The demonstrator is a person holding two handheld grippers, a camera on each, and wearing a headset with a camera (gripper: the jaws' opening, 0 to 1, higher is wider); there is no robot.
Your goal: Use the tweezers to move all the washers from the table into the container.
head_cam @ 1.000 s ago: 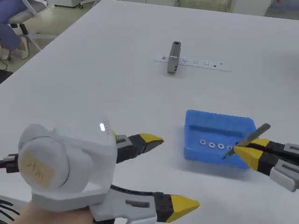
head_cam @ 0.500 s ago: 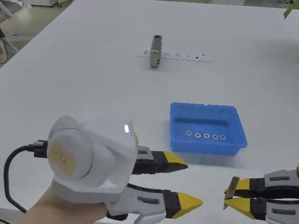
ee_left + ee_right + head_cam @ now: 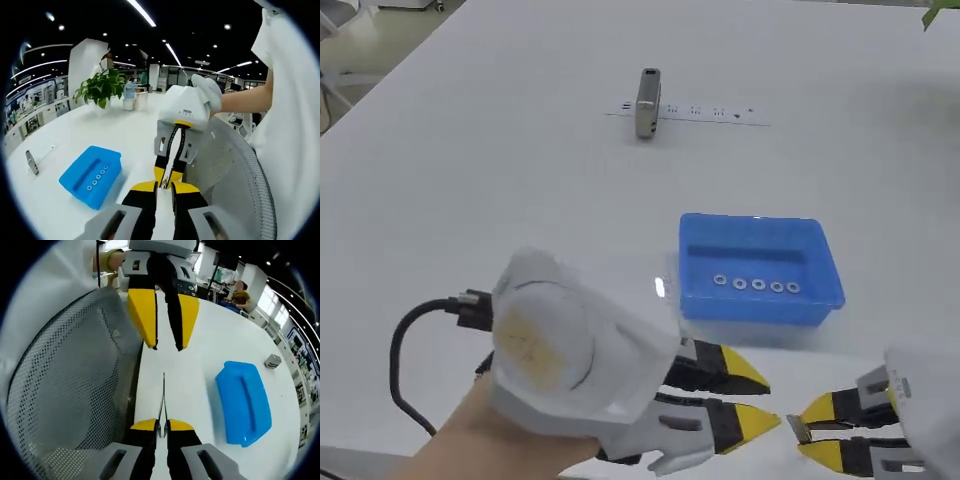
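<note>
A blue container [image 3: 755,240] stands on the white table with several washers [image 3: 757,285] in a row on its floor. Near the table's front edge, short of the container, my right gripper [image 3: 818,433] is shut on thin metal tweezers [image 3: 798,430]. These rise straight up between its jaws in the right gripper view [image 3: 163,400], pointing at my left gripper [image 3: 166,342]. The left gripper [image 3: 760,397] faces it tip to tip, its jaws a narrow gap apart with nothing between them. In the left gripper view, container [image 3: 80,167] and washers [image 3: 97,176] lie left of the right gripper [image 3: 168,178].
A small grey block [image 3: 648,100] stands on a marked white strip [image 3: 720,113] at the far side. A black cable [image 3: 410,345] trails from the left gripper. A mesh chair back [image 3: 60,380] is close behind the front edge. A potted plant [image 3: 100,87] stands far off.
The right gripper drew the tweezers back out of the container toward the front edge. The left gripper's jaws narrowed from wide apart and it moved right, toward the right gripper.
</note>
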